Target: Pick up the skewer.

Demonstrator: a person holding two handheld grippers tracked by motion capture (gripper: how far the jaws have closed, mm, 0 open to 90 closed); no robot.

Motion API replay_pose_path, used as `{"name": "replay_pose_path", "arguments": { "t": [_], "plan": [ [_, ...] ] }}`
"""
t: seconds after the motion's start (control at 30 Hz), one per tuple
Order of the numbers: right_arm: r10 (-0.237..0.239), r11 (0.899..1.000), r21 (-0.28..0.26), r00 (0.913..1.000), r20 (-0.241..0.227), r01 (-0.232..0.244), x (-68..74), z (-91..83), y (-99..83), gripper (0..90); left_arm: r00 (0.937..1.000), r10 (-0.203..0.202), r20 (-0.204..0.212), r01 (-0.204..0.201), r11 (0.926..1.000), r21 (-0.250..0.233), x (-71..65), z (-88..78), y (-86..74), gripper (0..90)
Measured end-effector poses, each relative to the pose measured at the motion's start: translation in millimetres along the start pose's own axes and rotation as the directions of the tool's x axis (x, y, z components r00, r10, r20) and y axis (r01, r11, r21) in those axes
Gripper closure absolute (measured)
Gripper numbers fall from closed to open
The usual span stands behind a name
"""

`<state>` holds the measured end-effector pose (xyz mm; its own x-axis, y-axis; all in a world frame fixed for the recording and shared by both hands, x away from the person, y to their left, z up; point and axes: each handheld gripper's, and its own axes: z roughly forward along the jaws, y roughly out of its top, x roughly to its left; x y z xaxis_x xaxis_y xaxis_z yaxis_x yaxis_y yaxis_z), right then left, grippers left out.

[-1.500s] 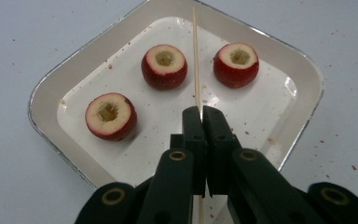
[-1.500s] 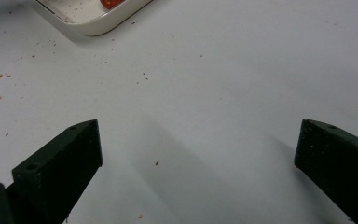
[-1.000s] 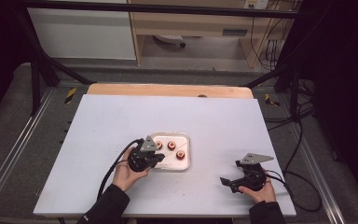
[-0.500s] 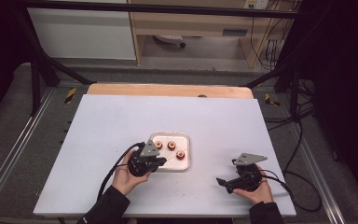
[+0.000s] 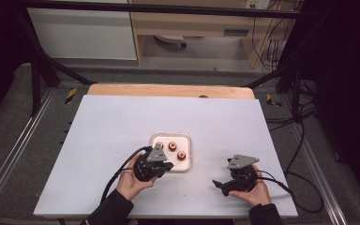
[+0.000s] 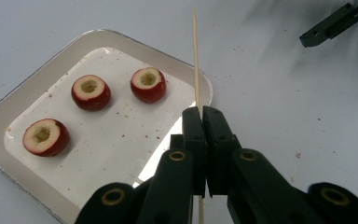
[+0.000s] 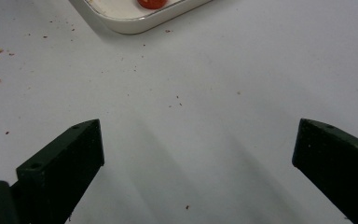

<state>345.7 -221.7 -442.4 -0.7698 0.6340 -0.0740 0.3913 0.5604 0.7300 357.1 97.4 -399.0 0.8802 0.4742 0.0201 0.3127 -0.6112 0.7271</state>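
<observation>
A white tray (image 5: 157, 138) in the middle of the table holds three cored red fruits (image 5: 172, 146). In the left gripper view they lie apart from one another (image 6: 89, 92) (image 6: 148, 84) (image 6: 45, 136) on the tray (image 6: 168, 66). My left gripper (image 6: 202, 109) is shut on a thin wooden skewer (image 6: 196, 60), which points ahead over the tray's right corner. In the high view the left gripper (image 5: 165, 166) sits at the tray's near edge. My right gripper (image 5: 221, 184) hovers to the right of the tray, and its jaws (image 7: 198, 140) stand wide open over bare table.
Small crumbs dot the white tabletop (image 7: 177, 93). The tray's corner (image 7: 135, 23) and one fruit (image 7: 151, 3) lie ahead of the right gripper. A wooden strip (image 5: 168, 90) runs along the far edge. Cables (image 5: 304, 187) trail off to the right.
The left hand has drawn back a little toward the near edge with the skewer. The right hand has shifted slightly to the left. Both grips are unchanged.
</observation>
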Motion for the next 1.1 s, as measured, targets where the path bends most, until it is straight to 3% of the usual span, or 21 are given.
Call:
{"name": "replay_pose_path", "arguments": {
  "t": [0.37,0.67,0.73,0.83,0.9,0.93,1.1],
  "plan": [
    [-0.091,0.996,0.02,0.9955,0.026,0.09,6.9,0.7,7.7,3.6,0.9994,0.029,0.018,-0.029,0.9993,0.024,-11.5,7.0,8.2,88.5],
    [-0.217,0.976,0.045,0.9752,0.045,0.215,16.4,1.5,15.7,7.4,0.9977,0.056,0.039,-0.058,0.9969,0.053,-19.9,17.4,14.6,88.5],
    [-0.273,0.961,0.058,0.9603,0.06,0.269,19.5,1.8,18.3,9.3,0.9975,0.058,0.04,-0.06,0.9963,0.061,-20.7,19.0,15.6,88.5],
    [-0.313,0.949,0.056,0.948,0.059,0.31,22.3,1.6,21.3,11.0,0.9969,0.064,0.045,-0.067,0.995,0.073,-22.7,22.3,19.4,88.5],
    [-0.32,0.947,0.058,0.9456,0.059,0.317,23.2,1.6,22.6,11.6,0.9968,0.065,0.047,-0.069,0.995,0.073,-23.2,23.0,20.7,88.5],
    [-0.343,0.939,0.06,0.9373,0.062,0.339,24.6,1.6,25.2,12.6,0.9966,0.069,0.045,-0.073,0.9946,0.074,-23.9,23.2,22.2,88.5],
    [-0.395,0.918,0.061,0.9163,0.069,0.391,28.2,1.0,31.6,15.7,0.9954,0.08,0.052,-0.084,0.9931,0.081,-27.3,27.6,30.3,88.5]
  ]
}}
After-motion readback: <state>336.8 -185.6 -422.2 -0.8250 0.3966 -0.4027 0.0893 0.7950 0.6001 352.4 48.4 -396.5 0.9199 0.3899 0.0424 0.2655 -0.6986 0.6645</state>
